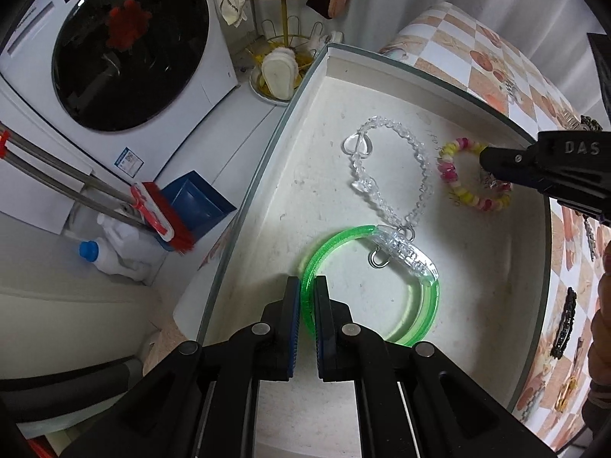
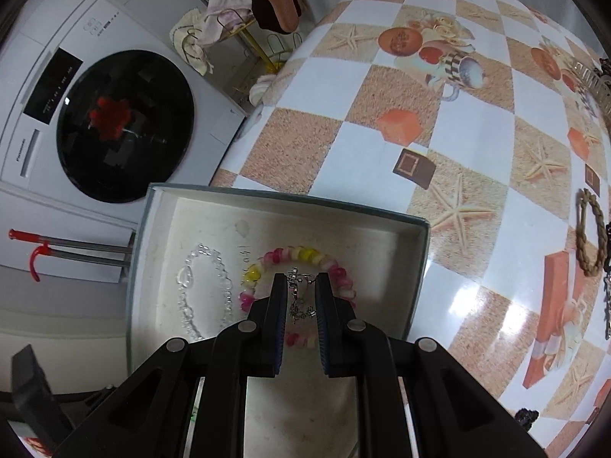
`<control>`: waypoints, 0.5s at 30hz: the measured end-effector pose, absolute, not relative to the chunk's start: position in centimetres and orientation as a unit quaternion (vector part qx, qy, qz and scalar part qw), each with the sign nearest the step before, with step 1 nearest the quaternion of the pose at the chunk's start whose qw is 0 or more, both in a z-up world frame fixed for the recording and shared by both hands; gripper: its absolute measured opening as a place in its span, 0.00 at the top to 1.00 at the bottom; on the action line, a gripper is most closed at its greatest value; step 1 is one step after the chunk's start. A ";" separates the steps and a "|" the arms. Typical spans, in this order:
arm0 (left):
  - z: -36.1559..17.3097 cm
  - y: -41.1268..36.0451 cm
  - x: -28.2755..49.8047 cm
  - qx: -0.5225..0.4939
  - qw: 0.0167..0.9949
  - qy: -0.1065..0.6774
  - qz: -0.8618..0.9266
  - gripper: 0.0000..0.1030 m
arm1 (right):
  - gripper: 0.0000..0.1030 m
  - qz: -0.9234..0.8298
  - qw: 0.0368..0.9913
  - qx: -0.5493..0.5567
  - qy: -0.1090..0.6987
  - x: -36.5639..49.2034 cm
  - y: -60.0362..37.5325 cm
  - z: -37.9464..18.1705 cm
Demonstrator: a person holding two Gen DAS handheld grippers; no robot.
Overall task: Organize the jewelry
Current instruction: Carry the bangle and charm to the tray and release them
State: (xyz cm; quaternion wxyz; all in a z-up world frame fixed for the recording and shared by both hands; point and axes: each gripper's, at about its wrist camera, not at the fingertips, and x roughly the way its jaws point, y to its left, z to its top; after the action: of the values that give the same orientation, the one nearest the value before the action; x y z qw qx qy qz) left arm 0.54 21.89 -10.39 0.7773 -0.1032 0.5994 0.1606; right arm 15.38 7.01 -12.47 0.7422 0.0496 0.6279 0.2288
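Observation:
A white open box holds a clear bead bracelet, a pink-and-yellow bead bracelet and a green translucent bangle. My left gripper is shut on the green bangle's rim, low inside the box. My right gripper hovers over the pink-and-yellow bracelet in the box, with a small silver chain between its slightly parted fingers; it also shows in the left wrist view.
The box sits on a checkered tablecloth. A braided rope bracelet, a metal watch band and dark hair clips lie on the table. A washing machine, broom and slipper rack stand beyond.

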 end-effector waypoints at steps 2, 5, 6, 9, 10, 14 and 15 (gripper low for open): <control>-10.3 21.7 0.7 -0.096 0.776 0.602 0.160 0.88 | 0.85 0.227 0.742 0.046 0.629 15.4 7.0 -12.8; -10.2 21.5 0.6 -0.089 0.774 0.606 0.162 0.88 | 0.84 0.228 0.744 0.042 0.626 15.2 7.0 -12.9; -10.1 21.4 0.6 -0.088 0.774 0.606 0.161 0.88 | 0.84 0.229 0.745 0.039 0.626 15.2 7.0 -12.8; -9.6 21.2 0.5 -0.081 0.777 0.603 0.162 0.88 | 0.84 0.234 0.740 0.040 0.630 15.2 7.1 -12.9; -9.5 21.2 0.4 -0.080 0.778 0.602 0.162 0.88 | 0.83 0.235 0.737 0.044 0.632 15.2 7.3 -12.9; -9.2 20.9 0.6 -0.070 0.778 0.604 0.160 0.88 | 0.40 0.245 0.737 0.064 0.626 15.0 6.7 -12.2; -9.2 20.9 0.6 -0.068 0.777 0.605 0.160 0.88 | 0.36 0.248 0.740 0.070 0.622 14.9 6.5 -11.9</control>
State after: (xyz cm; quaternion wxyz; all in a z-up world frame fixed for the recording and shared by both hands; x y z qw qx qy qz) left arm 0.62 20.90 -9.20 0.7773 -0.0675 0.6048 0.1596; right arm 14.89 6.49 -11.88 0.7396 0.0702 0.6217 0.2482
